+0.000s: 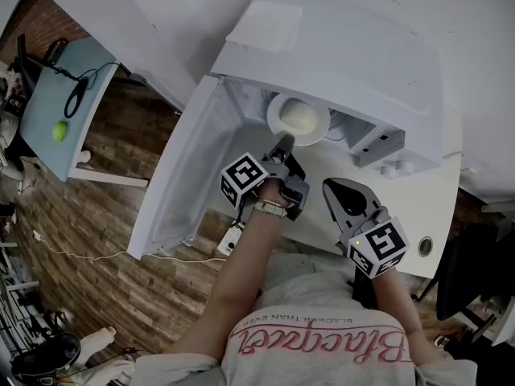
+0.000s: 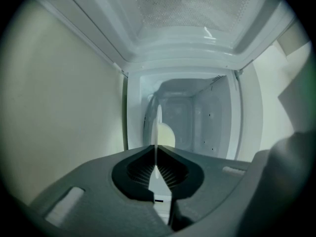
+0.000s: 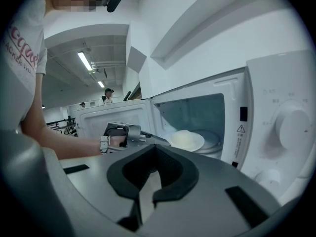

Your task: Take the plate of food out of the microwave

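Note:
A white plate with a pale mound of food sits just inside the open microwave. My left gripper reaches into the opening and is shut on the plate's near rim. In the left gripper view the plate shows edge-on between the closed pads, with the food to its right. From the right gripper view I see the plate with the left gripper pinching its rim. My right gripper hangs in front of the microwave, shut and holding nothing.
The microwave door swings open to the left, beside my left arm. The control panel with a round knob is right of the opening. A white sheet lies on top of the microwave. A pale desk with a green ball stands far left.

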`<state>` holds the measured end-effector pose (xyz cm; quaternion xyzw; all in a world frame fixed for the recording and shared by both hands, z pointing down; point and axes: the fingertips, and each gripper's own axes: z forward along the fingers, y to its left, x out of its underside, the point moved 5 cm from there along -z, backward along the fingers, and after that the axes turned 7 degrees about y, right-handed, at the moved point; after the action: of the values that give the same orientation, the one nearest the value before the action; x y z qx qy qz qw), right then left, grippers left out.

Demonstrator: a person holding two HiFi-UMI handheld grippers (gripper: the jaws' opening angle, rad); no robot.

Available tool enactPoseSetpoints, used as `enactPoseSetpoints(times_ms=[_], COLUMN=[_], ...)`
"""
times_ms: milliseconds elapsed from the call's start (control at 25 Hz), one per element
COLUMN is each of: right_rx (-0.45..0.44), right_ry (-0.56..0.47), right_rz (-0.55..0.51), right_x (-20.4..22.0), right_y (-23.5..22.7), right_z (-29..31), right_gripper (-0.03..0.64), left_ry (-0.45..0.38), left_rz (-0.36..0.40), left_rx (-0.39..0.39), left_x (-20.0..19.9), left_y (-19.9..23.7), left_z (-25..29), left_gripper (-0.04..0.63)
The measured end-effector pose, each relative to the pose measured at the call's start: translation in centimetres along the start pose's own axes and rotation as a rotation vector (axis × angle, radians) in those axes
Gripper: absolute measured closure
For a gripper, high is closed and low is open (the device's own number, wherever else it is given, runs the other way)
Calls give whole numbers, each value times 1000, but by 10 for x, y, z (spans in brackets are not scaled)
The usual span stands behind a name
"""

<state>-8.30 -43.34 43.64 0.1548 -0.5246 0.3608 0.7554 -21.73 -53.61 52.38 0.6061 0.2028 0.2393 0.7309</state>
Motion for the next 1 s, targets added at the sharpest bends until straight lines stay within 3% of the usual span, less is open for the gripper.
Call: enactPoseSetpoints(times_ms=[1000], right_rx=[52], right_ry=[-18], right_rz=[-27], right_x=[-10], right_y=[6], right_z=[0], right_gripper=[606], left_ry=[1], left_rz=[15], left_rx=[64], left_x=[20], left_y=[-6], left_z=[-23], left_gripper=[577])
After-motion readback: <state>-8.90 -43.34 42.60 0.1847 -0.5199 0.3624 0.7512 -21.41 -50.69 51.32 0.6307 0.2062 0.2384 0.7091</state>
